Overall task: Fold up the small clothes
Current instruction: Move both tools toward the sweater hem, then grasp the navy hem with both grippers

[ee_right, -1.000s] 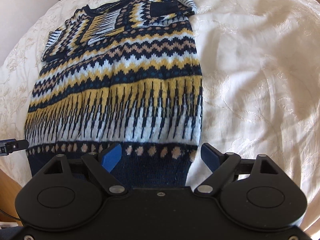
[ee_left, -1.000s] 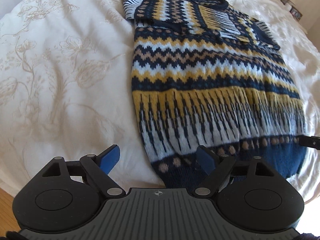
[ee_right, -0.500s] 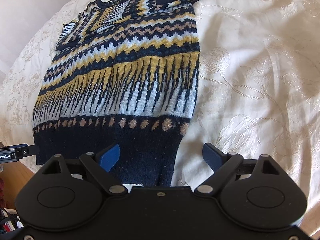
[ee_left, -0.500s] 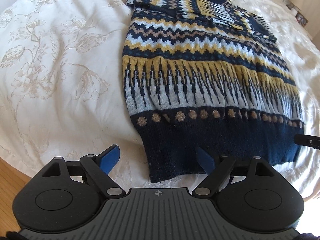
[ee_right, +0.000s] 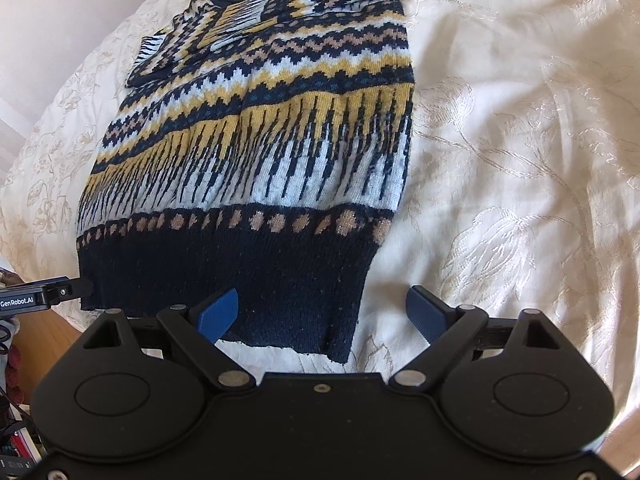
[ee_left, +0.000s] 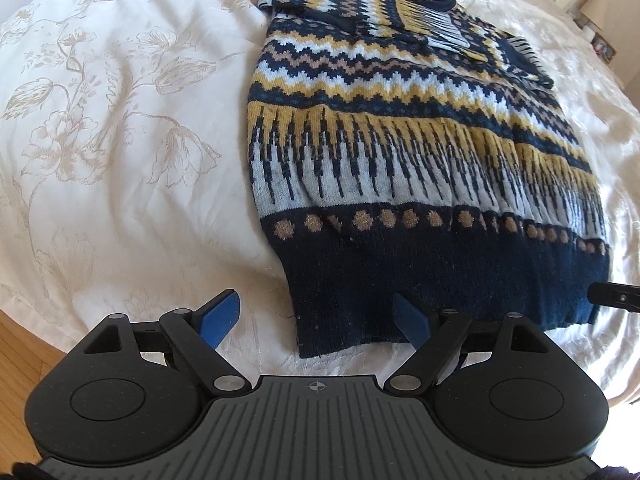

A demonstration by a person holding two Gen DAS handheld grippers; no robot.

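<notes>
A knitted sweater (ee_left: 400,128) in navy, yellow, white and tan lies flat on a bed, sleeves folded in across the chest, navy hem nearest me. My left gripper (ee_left: 316,318) stands open just short of the hem's left corner, holding nothing. In the right wrist view the same sweater (ee_right: 272,152) fills the left half. My right gripper (ee_right: 322,312) is open over the hem's right corner, with its left pad (ee_right: 220,312) above the navy band and nothing gripped. The other gripper's tip shows at each view's edge.
A cream bedspread (ee_left: 112,128) with a woven flower pattern covers the bed. Wooden floor (ee_left: 24,360) shows past the near edge. A wall (ee_right: 68,20) rises at the far left in the right wrist view, and small items stand on furniture (ee_left: 596,28) beyond the bed.
Both grippers have pulled back toward the bed's near edge; the sweater's hem, once under the fingers, now lies in front of them. Both have stayed open.
</notes>
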